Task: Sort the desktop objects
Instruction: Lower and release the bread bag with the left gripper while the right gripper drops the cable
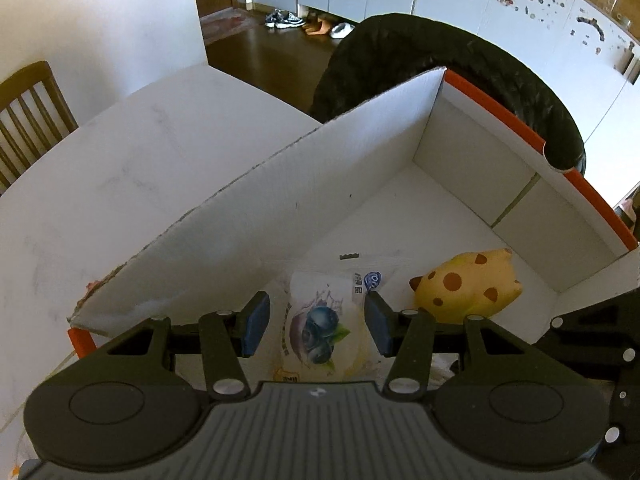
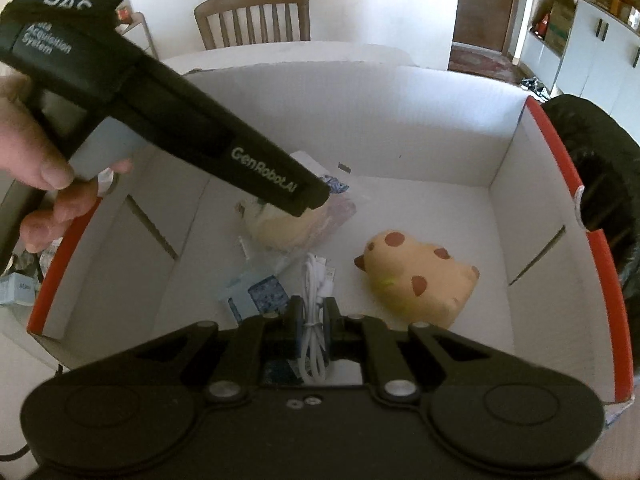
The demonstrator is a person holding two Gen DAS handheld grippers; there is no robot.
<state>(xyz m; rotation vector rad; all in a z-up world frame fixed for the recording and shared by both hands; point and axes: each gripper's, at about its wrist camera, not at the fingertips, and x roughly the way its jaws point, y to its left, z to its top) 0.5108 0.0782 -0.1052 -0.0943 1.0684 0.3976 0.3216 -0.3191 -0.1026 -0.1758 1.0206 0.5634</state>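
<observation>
Both hand-held grippers are over the white box [image 2: 440,92] with its orange rim, which sits on the white tabletop [image 1: 100,184]. The right hand-held gripper [image 2: 313,322] has its blue pads pressed in on a bundled white cable [image 2: 316,292], pinching it above the box floor, just beside the spotted yellow toy [image 2: 416,276]. That toy lies on its side on the floor of the box, toward the right wall. To the left of the cable there's a small blue-patterned packet [image 2: 260,292], partly under the gripper.

Over on the left wrist view, the left hand-held gripper [image 1: 316,322] is spread wide, with nothing between its pads. Directly below the gap lies a blueberry-print packet [image 1: 320,328] on the box floor, and the toy [image 1: 468,284] is just to its right. From the right wrist view, the left gripper's long black body [image 2: 180,120] reaches in diagonally from the upper left, the person's hand [image 2: 36,160] wrapped around its grip. A black bag [image 1: 420,64] sits behind the box, and a wooden chair [image 2: 252,16] stands at the far side of the tabletop.
</observation>
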